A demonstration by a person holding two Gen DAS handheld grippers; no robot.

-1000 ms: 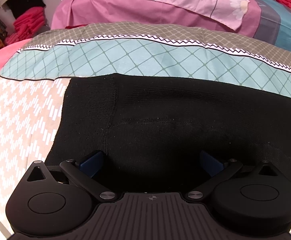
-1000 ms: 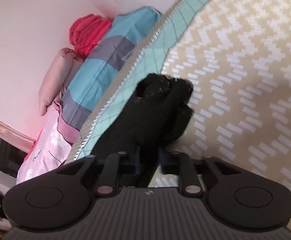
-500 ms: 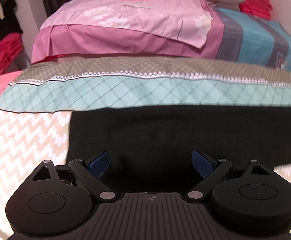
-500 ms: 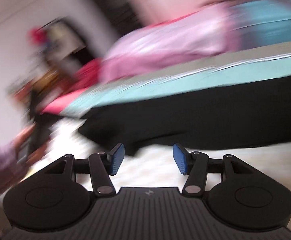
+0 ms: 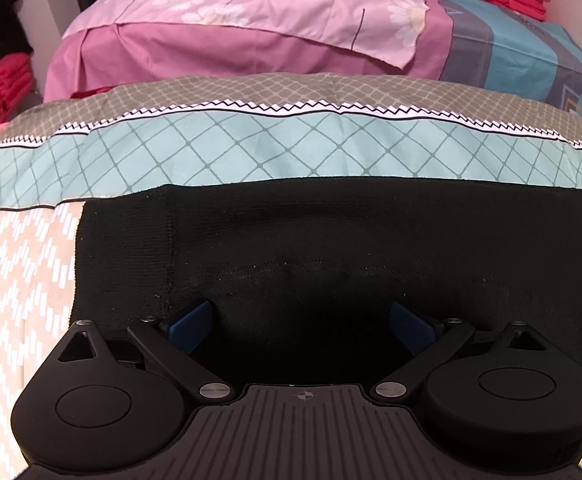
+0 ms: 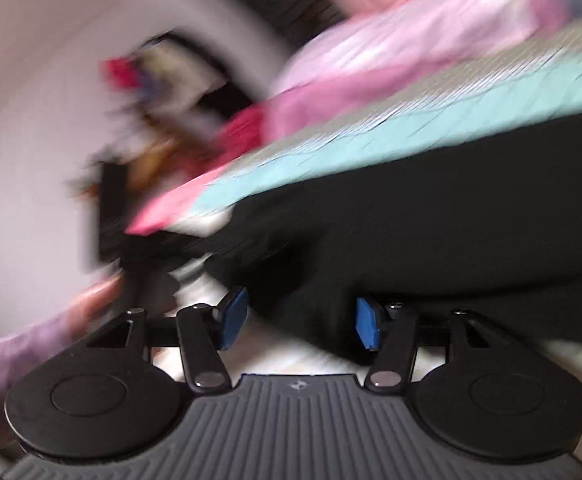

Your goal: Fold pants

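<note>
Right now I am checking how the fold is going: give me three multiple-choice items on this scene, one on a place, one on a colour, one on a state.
1. Where do the pants lie?
A. on the patterned bedspread
B. on a chair
C. on the floor

2. What colour are the pants?
A. red
B. black
C. teal

3. How does the left tool stand?
A. shut on a pillow
B. shut on nothing
C. open, pads wide apart over the pants

Key: 1 A, the black cloth is spread flat across the bedspread; 2 B, the knit is black throughout; 3 C, its blue pads stand far apart with cloth beneath them.
</note>
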